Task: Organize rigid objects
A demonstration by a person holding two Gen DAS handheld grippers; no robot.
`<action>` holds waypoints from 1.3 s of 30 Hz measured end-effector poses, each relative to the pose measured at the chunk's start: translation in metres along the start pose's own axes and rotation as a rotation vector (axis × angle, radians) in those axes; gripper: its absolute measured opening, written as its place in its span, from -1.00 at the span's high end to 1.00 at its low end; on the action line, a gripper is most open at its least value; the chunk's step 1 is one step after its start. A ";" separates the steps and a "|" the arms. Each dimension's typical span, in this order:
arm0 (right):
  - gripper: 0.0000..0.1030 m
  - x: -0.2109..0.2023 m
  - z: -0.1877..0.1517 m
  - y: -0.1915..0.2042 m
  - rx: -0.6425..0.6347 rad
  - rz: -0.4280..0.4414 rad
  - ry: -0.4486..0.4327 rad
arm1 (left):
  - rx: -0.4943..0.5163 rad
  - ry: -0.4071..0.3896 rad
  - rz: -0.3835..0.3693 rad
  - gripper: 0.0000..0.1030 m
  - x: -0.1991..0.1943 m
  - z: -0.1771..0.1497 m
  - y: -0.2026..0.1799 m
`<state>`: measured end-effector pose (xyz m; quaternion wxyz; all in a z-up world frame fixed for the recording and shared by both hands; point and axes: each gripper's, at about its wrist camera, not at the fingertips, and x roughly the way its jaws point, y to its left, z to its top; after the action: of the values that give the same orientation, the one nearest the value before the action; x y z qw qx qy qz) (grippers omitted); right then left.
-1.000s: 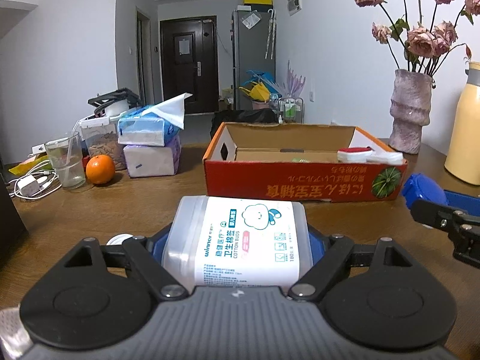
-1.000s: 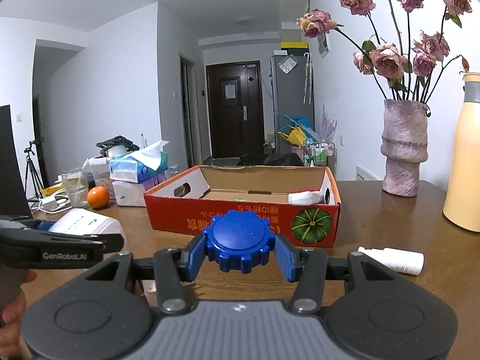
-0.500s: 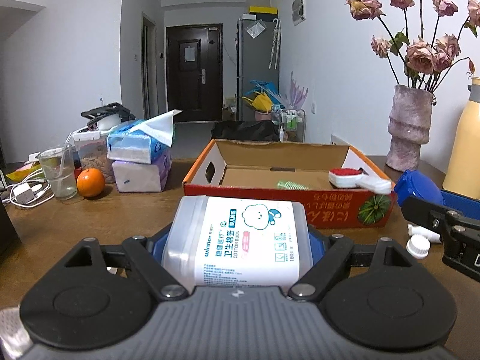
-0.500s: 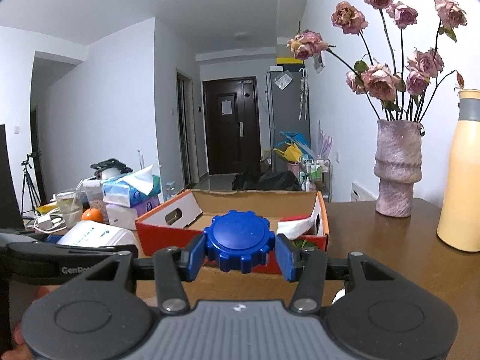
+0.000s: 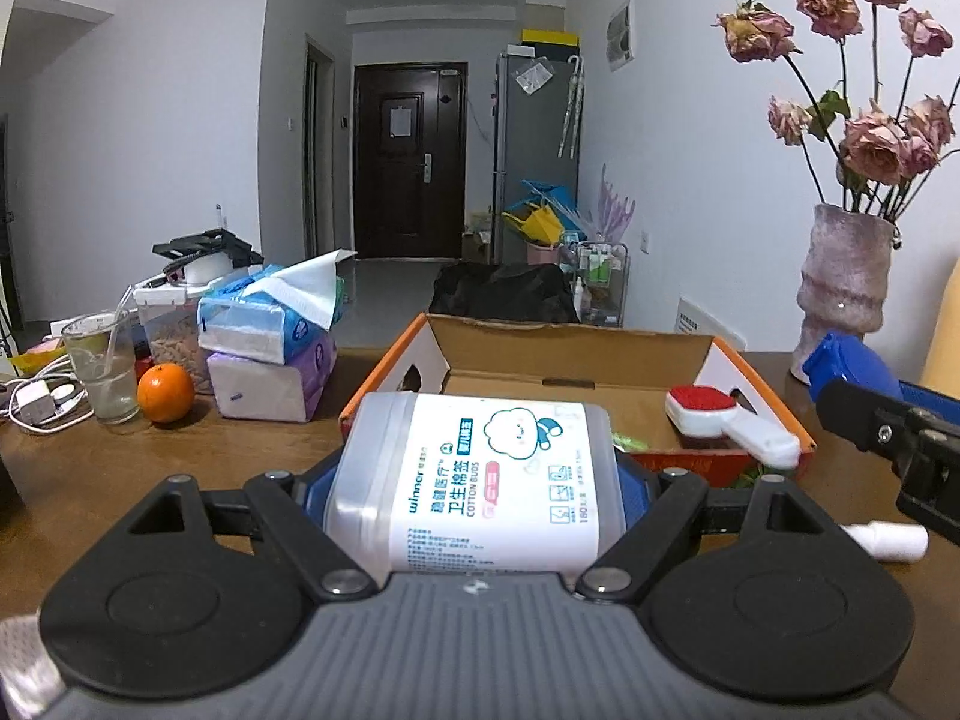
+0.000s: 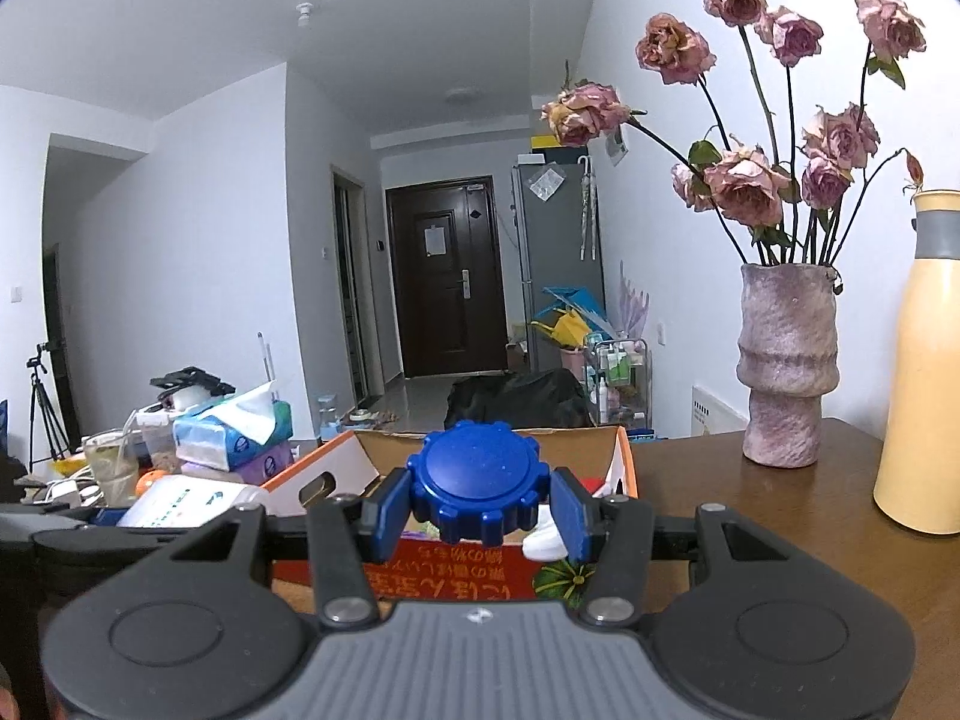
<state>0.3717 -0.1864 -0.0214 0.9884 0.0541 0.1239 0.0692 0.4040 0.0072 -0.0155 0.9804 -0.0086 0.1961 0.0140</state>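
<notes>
My left gripper (image 5: 474, 480) is shut on a clear cotton bud box (image 5: 480, 474) with a white label, held above the table just in front of the orange cardboard box (image 5: 576, 348). My right gripper (image 6: 480, 504) is shut on a blue ridged round cap (image 6: 480, 489), held above the near wall of the same cardboard box (image 6: 456, 570). The right gripper with the blue cap (image 5: 852, 363) shows at the right of the left wrist view. A white brush with a red pad (image 5: 726, 417) lies inside the cardboard box.
Stacked tissue packs (image 5: 270, 336), an orange (image 5: 165, 393) and a glass (image 5: 105, 366) stand at the left. A pink vase of dried roses (image 6: 786, 360) and a yellow bottle (image 6: 924, 372) stand at the right. A small white spray bottle (image 5: 882, 537) lies on the table.
Both grippers have risen and moved forward toward the cardboard box, each still holding its object. The box interior now shows more.
</notes>
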 end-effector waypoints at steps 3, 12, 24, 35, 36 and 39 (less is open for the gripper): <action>0.04 0.008 0.002 -0.002 0.004 -0.001 0.005 | -0.005 -0.011 0.005 -0.63 0.007 0.006 -0.004; 0.04 0.034 0.005 -0.008 0.013 -0.009 0.016 | -0.018 -0.026 0.004 -0.63 0.035 0.020 -0.012; 0.04 0.076 0.009 -0.008 0.017 -0.019 0.031 | -0.016 -0.042 0.007 -0.63 0.068 0.035 -0.017; 0.04 0.116 0.014 -0.009 0.024 -0.033 0.044 | -0.005 -0.049 0.009 -0.63 0.099 0.048 -0.023; 0.04 0.119 0.014 -0.009 0.024 -0.033 0.045 | -0.003 -0.049 0.009 -0.63 0.102 0.050 -0.023; 0.04 0.127 0.014 -0.010 0.025 -0.037 0.051 | 0.004 -0.053 0.014 -0.63 0.108 0.052 -0.026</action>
<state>0.4985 -0.1778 -0.0397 0.9853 0.0625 0.1510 0.0506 0.5242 -0.0146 -0.0087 0.9852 -0.0050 0.1702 0.0206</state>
